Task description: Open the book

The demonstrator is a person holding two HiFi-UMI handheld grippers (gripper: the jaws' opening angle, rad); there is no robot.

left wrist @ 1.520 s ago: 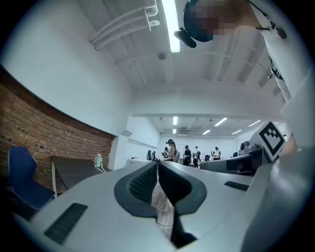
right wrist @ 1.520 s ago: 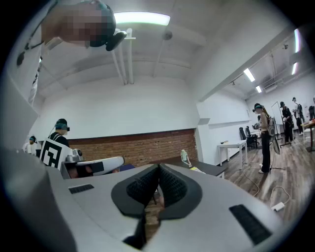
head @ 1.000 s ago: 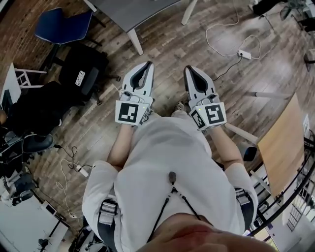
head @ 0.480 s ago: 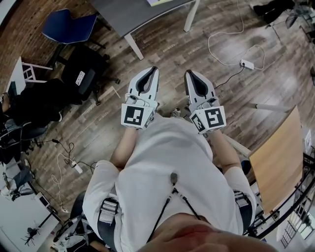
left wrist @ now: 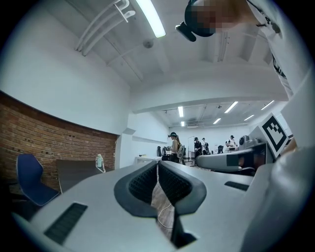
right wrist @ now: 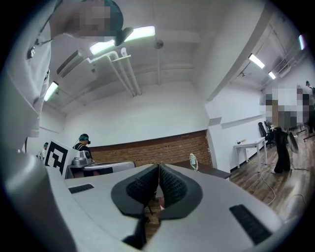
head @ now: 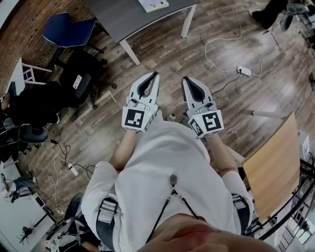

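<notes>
Grey table [head: 123, 17] nearer, tapered left tongs [head: 155, 75], right tongs [head: 185, 78] pinched, plank floor [head: 167, 54]

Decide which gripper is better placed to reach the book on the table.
Left, marginally: in the head view the left gripper lies slightly nearer the book than the right gripper. Both shut, empty.

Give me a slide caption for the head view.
Person holds left gripper and right gripper, both shut and empty, toward a gray table bearing a book.
</notes>
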